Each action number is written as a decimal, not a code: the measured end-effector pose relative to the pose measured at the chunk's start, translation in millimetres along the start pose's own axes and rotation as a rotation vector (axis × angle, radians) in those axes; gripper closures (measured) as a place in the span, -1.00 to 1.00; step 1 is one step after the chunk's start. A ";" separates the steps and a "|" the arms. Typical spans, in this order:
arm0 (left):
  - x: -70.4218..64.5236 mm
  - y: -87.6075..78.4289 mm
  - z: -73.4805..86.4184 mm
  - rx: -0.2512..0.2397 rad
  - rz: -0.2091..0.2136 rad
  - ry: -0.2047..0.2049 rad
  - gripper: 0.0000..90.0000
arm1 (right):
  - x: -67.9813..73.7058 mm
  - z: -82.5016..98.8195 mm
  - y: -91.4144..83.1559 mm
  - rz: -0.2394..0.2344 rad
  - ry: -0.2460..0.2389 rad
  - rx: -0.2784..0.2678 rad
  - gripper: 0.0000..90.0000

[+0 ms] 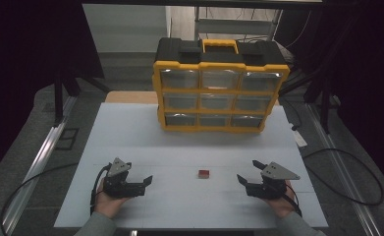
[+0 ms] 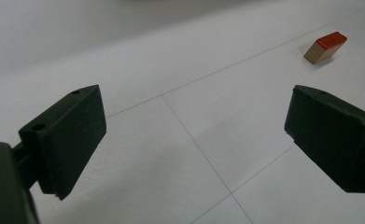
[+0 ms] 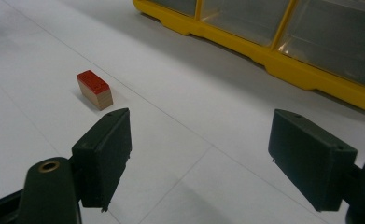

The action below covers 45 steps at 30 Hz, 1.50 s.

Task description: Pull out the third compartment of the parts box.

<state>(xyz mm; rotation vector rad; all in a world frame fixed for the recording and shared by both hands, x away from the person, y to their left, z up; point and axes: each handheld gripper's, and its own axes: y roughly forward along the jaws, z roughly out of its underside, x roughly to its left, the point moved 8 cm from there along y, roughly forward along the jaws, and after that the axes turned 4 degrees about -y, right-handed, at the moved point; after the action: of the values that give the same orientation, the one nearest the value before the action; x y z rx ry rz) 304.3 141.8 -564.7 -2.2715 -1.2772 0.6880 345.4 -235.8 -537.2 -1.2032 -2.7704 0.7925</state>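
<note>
White tabletop [image 1: 130, 132] spreads before us in the high view. We hold the left gripper [image 1: 149, 180] low at the near left, forearm coming in from the bottom edge, jaws apart and aimed inward. Our right gripper [image 1: 247, 172] mirrors it at the near right, jaws also spread and aimed inward. Between them, apart from both, lies the small red-topped block [image 1: 204, 173]. A yellow drawer organizer [image 1: 220, 91] stands at the far side.

In the left gripper view, our jaws gape over bare table, with the block [image 2: 325, 47] off to the upper right.

In the right gripper view, our jaws stand wide; the block [image 3: 94, 89] lies just beyond the left jaw, and the organizer [image 3: 283, 60] is farther back.
</note>
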 end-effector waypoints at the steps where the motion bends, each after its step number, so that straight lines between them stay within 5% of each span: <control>1: -0.1 0.2 0.0 0.000 0.000 0.001 -0.87 | 1.0 -0.8 0.3 0.002 -0.007 -0.002 -0.52; 8: -0.3 0.8 0.4 0.003 0.003 0.001 -0.86 | 3.5 -2.7 1.2 0.013 -0.041 0.000 -0.51; 27: -0.8 2.1 1.9 0.012 0.005 0.009 -0.86 | 7.7 -4.6 0.4 0.078 -0.231 0.014 -0.51; 45: -0.7 2.7 2.8 0.018 0.006 0.010 -0.86 | 9.7 -2.6 1.7 0.118 -0.339 0.039 -0.51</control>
<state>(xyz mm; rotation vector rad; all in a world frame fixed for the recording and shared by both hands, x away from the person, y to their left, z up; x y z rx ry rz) 304.1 140.3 -568.3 -2.2625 -1.2555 0.6859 340.3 -226.9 -537.5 -1.3483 -2.9437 1.1558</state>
